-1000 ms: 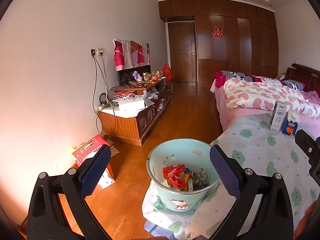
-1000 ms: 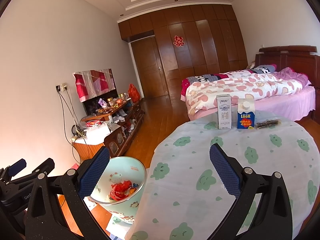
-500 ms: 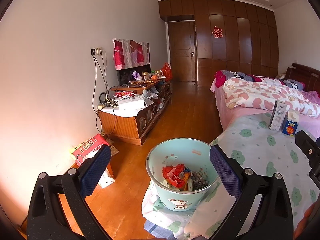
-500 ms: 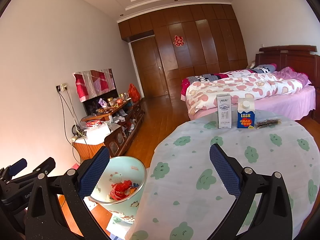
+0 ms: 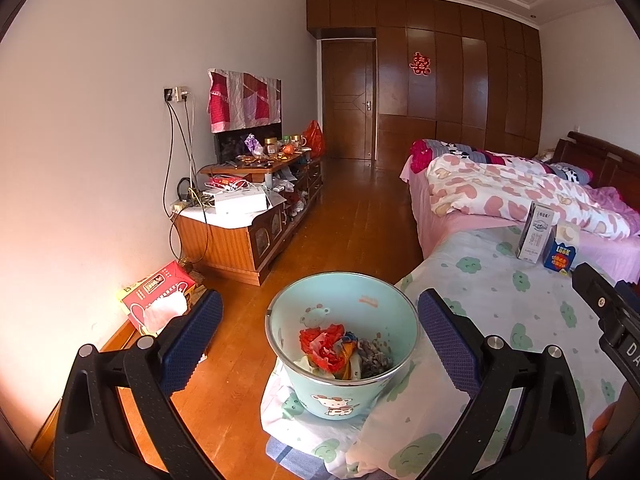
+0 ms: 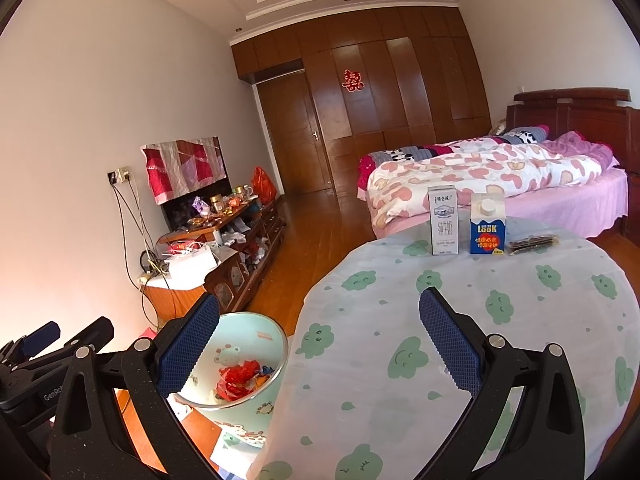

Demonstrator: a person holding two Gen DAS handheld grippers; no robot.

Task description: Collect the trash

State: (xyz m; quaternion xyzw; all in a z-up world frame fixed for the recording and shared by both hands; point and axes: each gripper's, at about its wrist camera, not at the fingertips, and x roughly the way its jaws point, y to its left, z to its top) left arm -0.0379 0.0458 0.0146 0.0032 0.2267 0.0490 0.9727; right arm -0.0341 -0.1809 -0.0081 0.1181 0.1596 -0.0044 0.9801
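Note:
A light blue trash bucket (image 5: 342,394) stands on the floor beside the round table, holding red wrappers and other scraps; it also shows in the right wrist view (image 6: 240,354). On the table's far side stand a white milk carton (image 6: 443,226), a blue juice carton (image 6: 487,226) and a dark flat wrapper (image 6: 532,243); both cartons show in the left wrist view (image 5: 537,238). My left gripper (image 5: 318,340) is open and empty above the bucket. My right gripper (image 6: 319,340) is open and empty over the table's near edge.
The table (image 6: 500,320) has a pale cloth with green cloud prints. A cluttered wooden TV cabinet (image 5: 248,216) lines the left wall. A bed with pink bedding (image 6: 500,176) stands behind the table. A red box (image 5: 158,298) lies on the wooden floor by the wall.
Both views have shifted only very slightly; both grippers stay open and empty, and nothing on the table or in the bucket has moved.

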